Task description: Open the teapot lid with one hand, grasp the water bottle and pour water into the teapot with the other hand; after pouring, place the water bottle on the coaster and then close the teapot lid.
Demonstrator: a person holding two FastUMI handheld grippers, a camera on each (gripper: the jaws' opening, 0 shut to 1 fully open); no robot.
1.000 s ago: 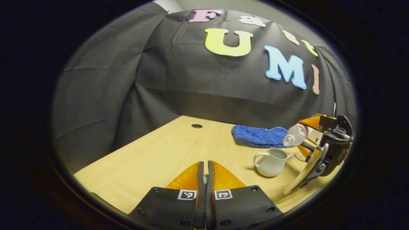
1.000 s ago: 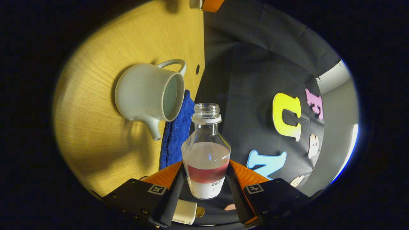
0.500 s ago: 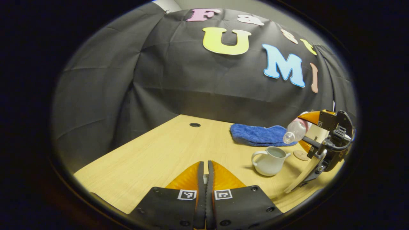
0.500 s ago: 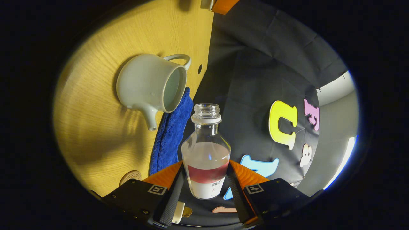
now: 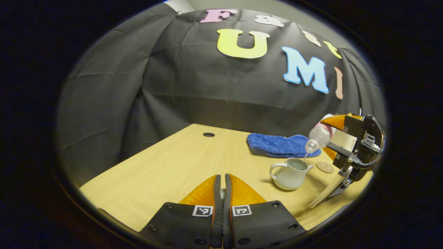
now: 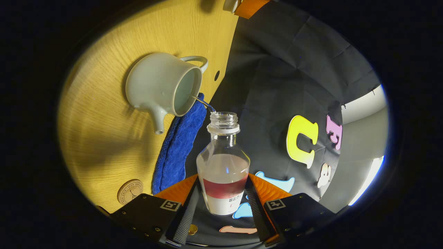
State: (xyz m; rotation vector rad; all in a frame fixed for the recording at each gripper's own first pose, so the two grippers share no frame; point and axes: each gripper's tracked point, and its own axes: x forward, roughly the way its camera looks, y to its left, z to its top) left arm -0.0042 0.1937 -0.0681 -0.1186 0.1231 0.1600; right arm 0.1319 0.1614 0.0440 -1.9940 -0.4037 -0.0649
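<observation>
The white teapot stands lidless on the wooden table, its mouth wide open. My right gripper is shut on the clear water bottle, which has a red and white label. The bottle is tipped mouth-down just above the pot, and a thin stream of water runs into the opening. The round wooden coaster lies bare beside the teapot, also visible as a small disc. My left gripper is held well to the pot's left, shut on the white lid.
A folded blue cloth lies behind the teapot against the black wall. A cable hole sits near the table's back edge. Bare tabletop stretches between my left gripper and the pot.
The right gripper has tipped the bottle further and brought its mouth over the pot. Water now flows, where none did before. The left gripper has hardly moved.
</observation>
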